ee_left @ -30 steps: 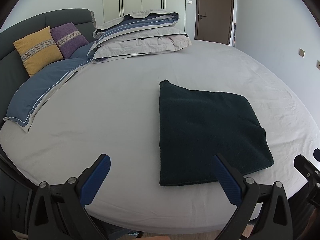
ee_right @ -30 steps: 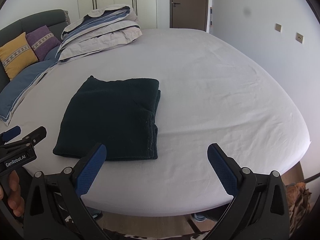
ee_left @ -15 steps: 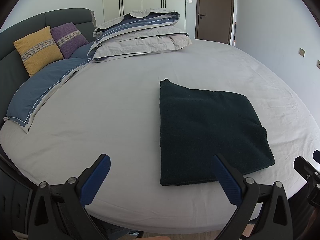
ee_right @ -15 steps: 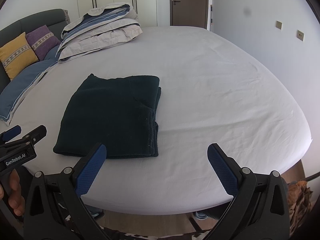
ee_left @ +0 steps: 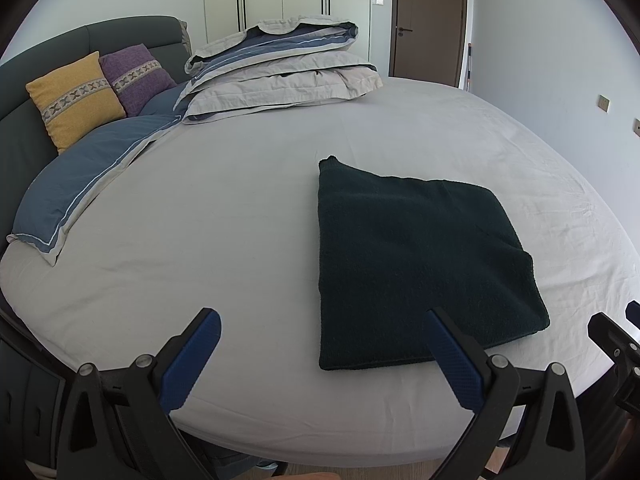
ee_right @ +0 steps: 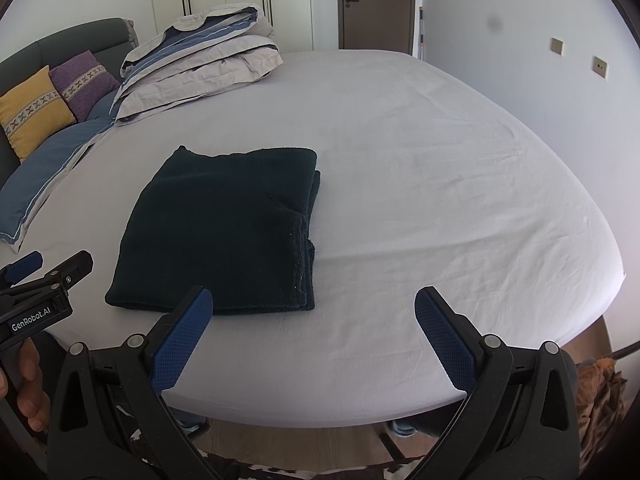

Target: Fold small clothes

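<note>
A dark green cloth (ee_left: 416, 256) lies folded into a flat square on the pale bed sheet (ee_left: 200, 220); the right wrist view shows the same cloth (ee_right: 224, 228) with stacked layers along its right edge. My left gripper (ee_left: 324, 354) hangs open over the bed's near edge, its right finger in front of the cloth's near edge, nothing held. My right gripper (ee_right: 314, 332) is open too, just short of the cloth's near right corner, empty. The left gripper's tips (ee_right: 48, 268) show at the left of the right wrist view, held by a hand (ee_right: 28, 392).
A folded grey and blue duvet (ee_left: 280, 72) lies at the far side of the bed. A blue pillow (ee_left: 80, 188), a yellow cushion (ee_left: 76, 100) and a purple cushion (ee_left: 136, 76) lean by the dark headboard (ee_left: 120, 36). A wall (ee_right: 540, 80) stands to the right, a brown door (ee_left: 428, 20) behind.
Both grippers have drawn back and up a little from the cloth. The cloth lies as before, and both grippers stay open.
</note>
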Motion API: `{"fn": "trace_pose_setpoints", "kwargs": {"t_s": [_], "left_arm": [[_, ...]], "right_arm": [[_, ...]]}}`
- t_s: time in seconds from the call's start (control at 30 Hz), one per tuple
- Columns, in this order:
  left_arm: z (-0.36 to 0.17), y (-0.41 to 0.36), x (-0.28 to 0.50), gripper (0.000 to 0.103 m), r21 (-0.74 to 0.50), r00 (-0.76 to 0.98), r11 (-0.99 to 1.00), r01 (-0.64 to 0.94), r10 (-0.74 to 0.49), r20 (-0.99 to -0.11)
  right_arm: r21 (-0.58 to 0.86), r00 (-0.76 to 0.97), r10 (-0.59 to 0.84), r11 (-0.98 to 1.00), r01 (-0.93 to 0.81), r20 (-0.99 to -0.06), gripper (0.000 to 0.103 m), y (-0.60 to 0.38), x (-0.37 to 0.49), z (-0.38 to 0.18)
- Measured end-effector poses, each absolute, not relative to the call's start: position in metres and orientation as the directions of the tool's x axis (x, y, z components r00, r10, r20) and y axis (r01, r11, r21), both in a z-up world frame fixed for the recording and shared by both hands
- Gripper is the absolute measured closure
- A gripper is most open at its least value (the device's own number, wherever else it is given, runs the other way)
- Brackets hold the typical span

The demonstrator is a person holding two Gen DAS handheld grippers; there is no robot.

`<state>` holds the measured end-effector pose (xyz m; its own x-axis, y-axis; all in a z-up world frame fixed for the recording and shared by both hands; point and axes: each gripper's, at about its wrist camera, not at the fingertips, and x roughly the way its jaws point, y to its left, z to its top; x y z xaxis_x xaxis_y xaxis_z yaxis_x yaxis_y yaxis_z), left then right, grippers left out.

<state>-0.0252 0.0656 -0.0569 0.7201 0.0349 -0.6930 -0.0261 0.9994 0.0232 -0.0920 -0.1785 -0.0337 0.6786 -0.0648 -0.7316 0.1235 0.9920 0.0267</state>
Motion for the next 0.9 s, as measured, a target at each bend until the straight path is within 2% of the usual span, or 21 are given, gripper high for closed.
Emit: {"fn": "trace_pose_setpoints", "kwargs": {"t_s": [0.9], "left_arm": [[-0.0601,0.0655,-0.0275,0.0,0.025,0.716,0.999,-0.022,0.033,-0.697]], "right_arm": [[0.033,0.672,-0.061,0.991,0.127,-0.738,0.0,-0.1776,-0.0952,-0.0366]]}}
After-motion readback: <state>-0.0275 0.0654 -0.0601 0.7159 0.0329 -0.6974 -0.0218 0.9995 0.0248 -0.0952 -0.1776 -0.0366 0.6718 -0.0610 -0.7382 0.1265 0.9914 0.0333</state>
